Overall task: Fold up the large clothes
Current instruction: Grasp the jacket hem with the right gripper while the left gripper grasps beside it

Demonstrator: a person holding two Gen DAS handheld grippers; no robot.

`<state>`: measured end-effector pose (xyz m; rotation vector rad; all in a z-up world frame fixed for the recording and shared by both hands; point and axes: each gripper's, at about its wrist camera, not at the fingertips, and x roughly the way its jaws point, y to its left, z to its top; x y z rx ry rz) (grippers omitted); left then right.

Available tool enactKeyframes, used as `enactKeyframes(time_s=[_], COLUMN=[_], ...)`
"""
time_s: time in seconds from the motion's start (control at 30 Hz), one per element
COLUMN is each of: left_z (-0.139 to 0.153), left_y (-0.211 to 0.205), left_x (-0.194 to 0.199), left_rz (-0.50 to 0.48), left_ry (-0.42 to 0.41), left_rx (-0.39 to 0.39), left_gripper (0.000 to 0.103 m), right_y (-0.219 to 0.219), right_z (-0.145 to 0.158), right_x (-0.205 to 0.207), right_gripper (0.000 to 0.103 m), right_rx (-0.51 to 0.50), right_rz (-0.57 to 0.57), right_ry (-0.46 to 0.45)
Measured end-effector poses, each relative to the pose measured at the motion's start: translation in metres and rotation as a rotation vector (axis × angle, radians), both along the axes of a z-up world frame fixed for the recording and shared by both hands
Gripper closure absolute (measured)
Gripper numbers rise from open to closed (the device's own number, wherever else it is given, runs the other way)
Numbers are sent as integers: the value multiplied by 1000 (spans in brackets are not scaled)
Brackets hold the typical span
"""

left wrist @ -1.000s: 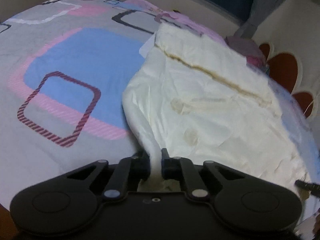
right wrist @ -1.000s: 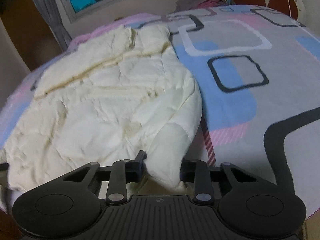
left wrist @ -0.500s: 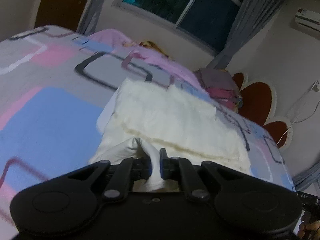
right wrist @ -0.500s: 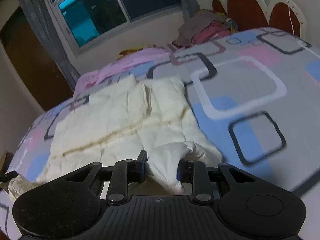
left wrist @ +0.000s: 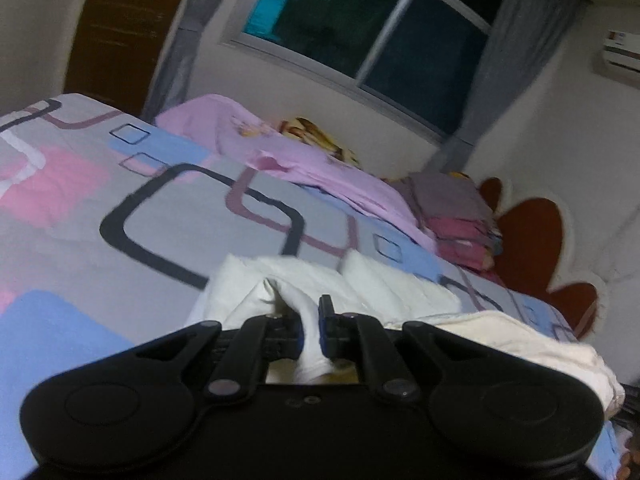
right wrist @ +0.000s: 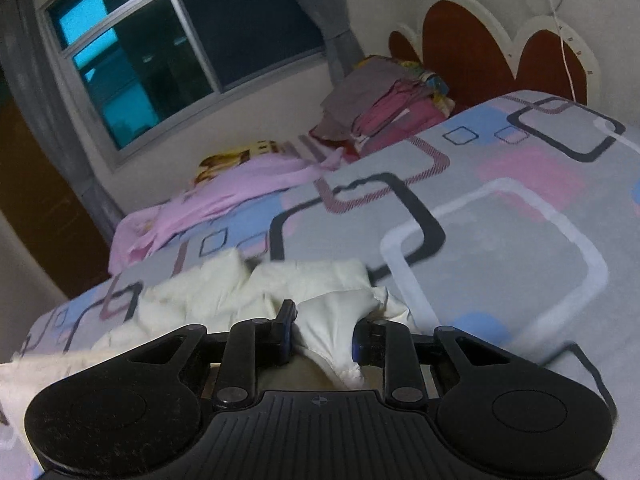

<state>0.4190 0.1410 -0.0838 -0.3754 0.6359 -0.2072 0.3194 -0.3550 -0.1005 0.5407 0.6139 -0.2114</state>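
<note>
Nearest to me, my left gripper (left wrist: 309, 330) has its fingers drawn narrow, pinching a bunched fold of the cream garment (left wrist: 360, 284) between the pads. The cloth squeezes up through the slim gap and spills down toward the gripper body. My right gripper (right wrist: 322, 334) stands a little wider, yet it too clamps a thick wad of the same cream garment (right wrist: 332, 320), the fabric filling the space between both fingers and hanging in a point below them.

Just beyond the fingertips, the rest of the garment lies crumpled on the bedspread (left wrist: 180, 220), its puffy quilted edge rumpled into ridges; in the left view a further stretch trails off to the right. The bedspread is grey with blue and pink patches and rounded dark and white rectangles (right wrist: 492, 248).

Farther back, a lilac cloth (left wrist: 304, 164) lies loose along the bed's far edge, with a yellow printed piece (right wrist: 236, 158) touching it. Near the headboard (right wrist: 472, 48) sits a stack of folded clothes (right wrist: 384, 108), grey over pink. Behind all this I see a dark window (left wrist: 368, 32) flanked by grey curtains (left wrist: 492, 80), and an air conditioner (left wrist: 622, 52) high on the wall.
</note>
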Motion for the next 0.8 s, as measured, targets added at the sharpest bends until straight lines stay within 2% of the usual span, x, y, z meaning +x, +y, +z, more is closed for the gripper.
enactKeyframes(time_s=[0.17, 0.33, 0.43, 0.57, 0.73, 0.8], left_z=[-6, -17, -27, -34, -40, -47], left_y=[-12, -29, -39, -51, -63, -68], left_x=[42, 83, 103, 118, 137, 143], left_rz=[70, 126, 134, 148, 148, 144], left_ry=[12, 53, 93, 79, 70, 77], left_rx=[68, 174, 226, 275, 315, 348], left_gripper=[97, 97, 97, 97, 97, 93], right_y=[-9, -21, -28, -27, -27, -24], right_z=[-14, -43, -62, -72, -82, -90], right_x=[60, 115, 135, 150, 168, 175], right_gripper=[78, 78, 77, 71, 72, 66], right_rx=[-6, 26, 53, 28, 1, -17], right_rz=[1, 3, -2, 6, -4, 3], right_ry=[25, 87, 128, 134, 138, 157])
